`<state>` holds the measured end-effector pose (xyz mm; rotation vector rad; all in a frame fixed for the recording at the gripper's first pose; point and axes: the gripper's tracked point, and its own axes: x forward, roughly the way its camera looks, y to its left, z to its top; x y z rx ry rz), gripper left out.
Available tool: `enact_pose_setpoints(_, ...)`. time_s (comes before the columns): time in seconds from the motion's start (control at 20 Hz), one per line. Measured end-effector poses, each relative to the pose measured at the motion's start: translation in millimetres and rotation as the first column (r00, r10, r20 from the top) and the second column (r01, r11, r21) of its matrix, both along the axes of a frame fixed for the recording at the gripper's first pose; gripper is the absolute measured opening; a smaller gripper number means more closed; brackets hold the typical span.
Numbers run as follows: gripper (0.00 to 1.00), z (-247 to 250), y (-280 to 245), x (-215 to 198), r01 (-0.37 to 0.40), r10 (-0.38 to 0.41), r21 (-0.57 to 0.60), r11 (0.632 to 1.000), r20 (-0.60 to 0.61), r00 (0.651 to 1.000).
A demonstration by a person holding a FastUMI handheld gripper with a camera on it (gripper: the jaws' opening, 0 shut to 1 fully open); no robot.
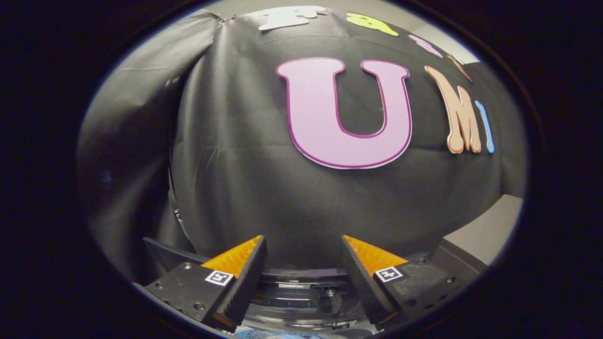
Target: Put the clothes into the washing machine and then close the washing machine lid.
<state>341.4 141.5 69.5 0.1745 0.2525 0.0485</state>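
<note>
My gripper (304, 242) is open, its two fingers spread wide with nothing between them. Below and between the fingers I see the round rim of the washing machine (301, 301), a dark glossy ring with metal parts inside. The gripper hangs above that opening and faces the booth's black cloth wall (245, 165). I see no clothes here, and the inside of the drum is mostly hidden by the fingers.
A dark raised panel (165, 252) stands behind the left finger, perhaps the machine's lid. A pale grey surface (490, 230) shows beyond the right finger, beside a dark edge of the machine (459, 259).
</note>
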Motion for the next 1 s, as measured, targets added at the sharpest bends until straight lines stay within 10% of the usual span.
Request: enact_pose_setpoints(1.0, 0.97, -1, 21, -95, -0.198, 0.212, 0.101, 0.975, -0.153, 0.965)
